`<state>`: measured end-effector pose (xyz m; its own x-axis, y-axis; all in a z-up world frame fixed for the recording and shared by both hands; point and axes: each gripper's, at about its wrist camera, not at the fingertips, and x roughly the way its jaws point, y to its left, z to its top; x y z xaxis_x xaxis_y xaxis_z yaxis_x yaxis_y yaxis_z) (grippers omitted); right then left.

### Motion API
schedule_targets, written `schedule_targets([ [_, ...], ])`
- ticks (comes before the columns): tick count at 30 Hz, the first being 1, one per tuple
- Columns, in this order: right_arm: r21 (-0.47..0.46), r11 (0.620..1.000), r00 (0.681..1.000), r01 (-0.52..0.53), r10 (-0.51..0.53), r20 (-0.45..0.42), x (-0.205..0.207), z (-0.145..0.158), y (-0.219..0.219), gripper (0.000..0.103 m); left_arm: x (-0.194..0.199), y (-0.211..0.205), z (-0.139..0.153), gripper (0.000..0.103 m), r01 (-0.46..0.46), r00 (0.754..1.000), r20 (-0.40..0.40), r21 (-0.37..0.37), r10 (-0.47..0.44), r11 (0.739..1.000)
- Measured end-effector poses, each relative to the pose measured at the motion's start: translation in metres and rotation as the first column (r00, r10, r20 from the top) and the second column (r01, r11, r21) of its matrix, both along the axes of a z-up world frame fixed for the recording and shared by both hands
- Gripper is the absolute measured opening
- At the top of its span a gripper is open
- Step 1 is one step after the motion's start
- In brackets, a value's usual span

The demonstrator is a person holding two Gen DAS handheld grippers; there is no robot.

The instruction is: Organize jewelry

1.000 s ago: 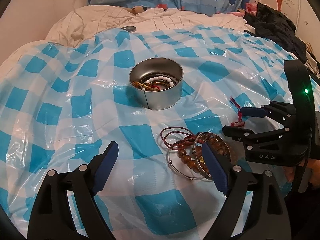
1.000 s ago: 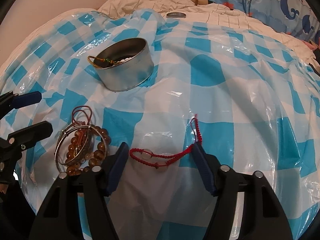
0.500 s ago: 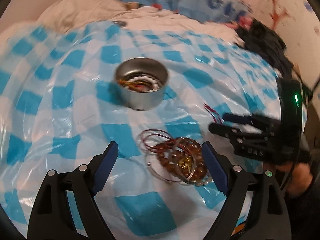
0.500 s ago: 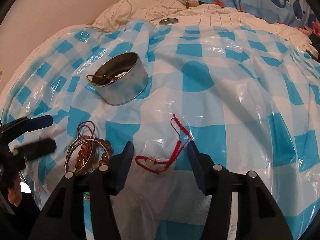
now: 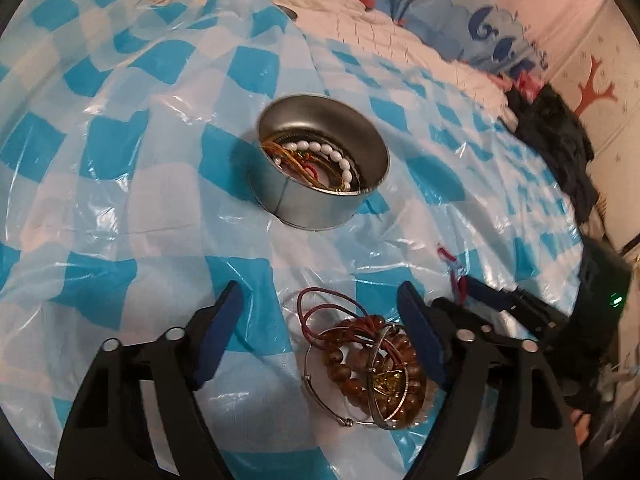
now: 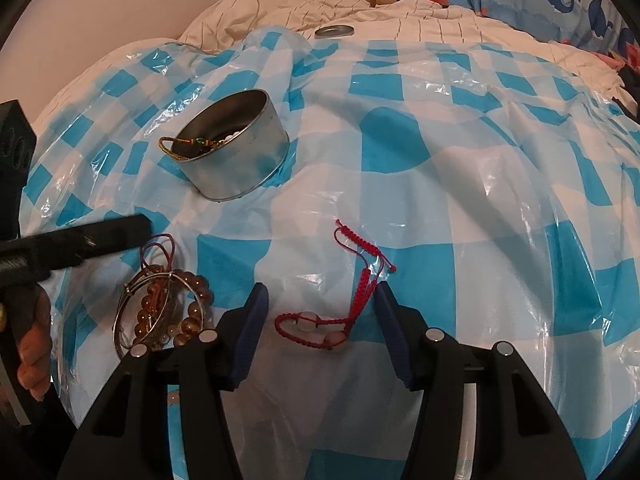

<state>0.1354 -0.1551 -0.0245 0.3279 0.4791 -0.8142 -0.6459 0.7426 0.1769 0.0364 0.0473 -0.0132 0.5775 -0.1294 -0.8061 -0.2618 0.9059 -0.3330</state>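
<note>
My left gripper [image 5: 320, 336] is closing, pads still apart, with the bracelet pile [image 5: 368, 364] between them but sitting off toward the right pad, nothing pinched yet. My right gripper [image 6: 318, 328] hangs with pads apart around the red cord bracelet [image 6: 344, 300], its right pad just beside the cord's braided run, no squeeze that I can see. To do this step well, I judge I should slide the left a bit rightward so the pile centres, come lower so both pads go past the wire bangle [image 5: 352, 384] and catch the bead ring too, then close slow; the thin bangle will likely slip or spring out if pinched alone, and the plastic sheet [image 5: 160, 216] may get nipped if I dig in. Pile looks like: amber-brown round bead bracelet, a silver wire bangle looped through it, dark red elastic cords sticking out the far side, tangled together, lying near me on the blue-white check sheet. The tin [image 5: 320, 176] stands farther off, open, already holding white beads and gold cord; one gold loop hangs over its rim. Red cord has pale beads at its near end and lies to the right of the pile.
</note>
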Motion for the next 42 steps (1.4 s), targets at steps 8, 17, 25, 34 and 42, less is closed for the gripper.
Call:
schedule_targets([
  [8, -0.009, 1.0, 1.0, -0.027, 0.027, 0.015, -0.004, 0.0, 0.004, 0.013, 0.002, -0.018, -0.004, 0.001, 0.091, 0.995, -0.065, 0.18, -0.081, 0.979],
  [17, 0.119, 0.993, 0.998, -0.003, -0.004, 0.065, -0.001, 0.022, -0.004, 0.004, -0.026, 0.022, 0.039, 0.001, -0.037, 0.993, 0.117, 0.098, 0.026, 0.994],
  [25, 0.141, 0.99, 0.998, -0.019, 0.009, 0.07, 0.0, 0.027, 0.0, 0.004, -0.029, 0.055, 0.031, 0.002, -0.145, 0.988, 0.059, 0.053, 0.141, 0.988],
  [34, 0.087, 0.996, 0.999, 0.006, -0.011, 0.052, -0.001, 0.015, 0.003, 0.057, -0.036, 0.062, 0.019, 0.058, -0.218, 0.976, 0.038, 0.085, 0.215, 0.972],
  [42, -0.025, 0.999, 0.995, -0.031, 0.034, 0.093, -0.009, -0.004, 0.029, 0.063, -0.016, 0.036, -0.007, 0.047, -0.092, 0.993, -0.061, 0.194, 0.106, 0.977],
])
